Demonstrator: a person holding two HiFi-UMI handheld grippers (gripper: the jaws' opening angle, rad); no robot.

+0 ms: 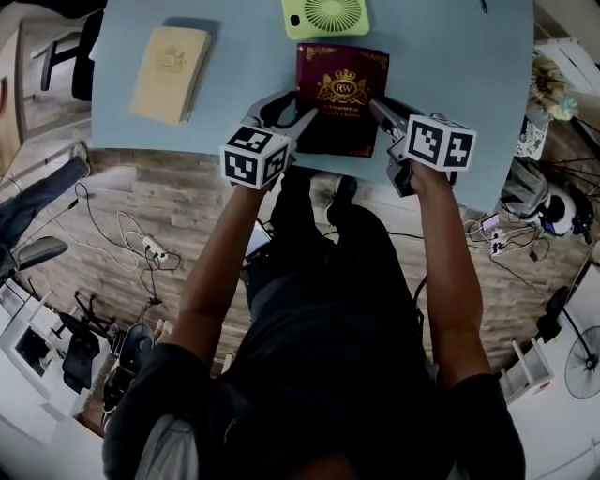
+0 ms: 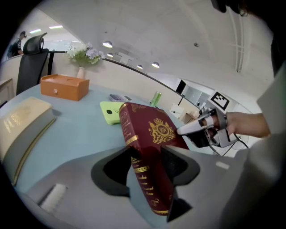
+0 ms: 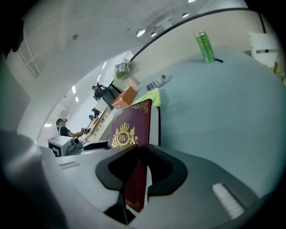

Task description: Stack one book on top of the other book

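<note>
A dark red book (image 1: 339, 94) with gold crest lies at the near edge of the light blue table (image 1: 450, 56). My left gripper (image 1: 298, 120) is shut on its near left corner, by the spine (image 2: 144, 170). My right gripper (image 1: 380, 112) is shut on its near right corner, with the cover (image 3: 132, 129) standing between the jaws. In the left gripper view the red book looks tilted up. A beige book (image 1: 171, 73) lies flat at the table's far left, apart from both grippers; it also shows in the left gripper view (image 2: 22, 123).
A green handheld fan (image 1: 325, 16) lies just beyond the red book. An orange box (image 2: 64, 86), a vase of flowers (image 2: 82, 56) and a green can (image 3: 204, 46) stand further back. The person's legs and cables on the wooden floor (image 1: 141, 248) are below the table edge.
</note>
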